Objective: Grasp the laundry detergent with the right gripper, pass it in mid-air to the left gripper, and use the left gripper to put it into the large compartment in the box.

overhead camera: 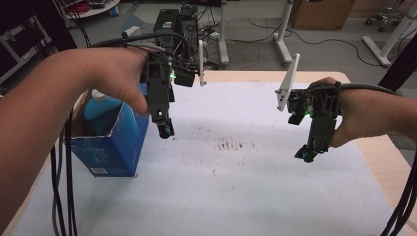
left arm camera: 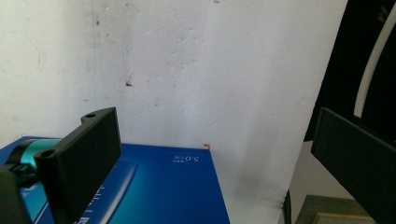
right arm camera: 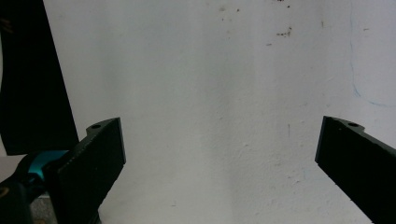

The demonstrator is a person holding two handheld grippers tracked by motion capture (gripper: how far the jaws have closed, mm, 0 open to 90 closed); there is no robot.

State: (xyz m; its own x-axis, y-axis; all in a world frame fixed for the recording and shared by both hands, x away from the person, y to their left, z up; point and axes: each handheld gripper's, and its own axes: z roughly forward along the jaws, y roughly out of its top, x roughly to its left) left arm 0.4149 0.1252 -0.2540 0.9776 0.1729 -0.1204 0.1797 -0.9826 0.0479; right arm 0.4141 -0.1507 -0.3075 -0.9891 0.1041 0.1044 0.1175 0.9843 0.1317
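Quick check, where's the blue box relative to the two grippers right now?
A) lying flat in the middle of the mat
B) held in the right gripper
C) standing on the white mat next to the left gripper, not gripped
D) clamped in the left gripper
C: the blue box stands open-topped at the left of the white mat, beside the left gripper, whose fingers are spread with nothing between them; the right gripper is far off and open too.

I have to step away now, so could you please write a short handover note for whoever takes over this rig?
Left gripper: open, holding nothing, just right of the blue box.
Right gripper: open, holding nothing, over the white table cover.
The box stands open at the table's left edge with a blue bottle inside.
Done: nothing gripped yet.
Left: probably taking the bottle out.
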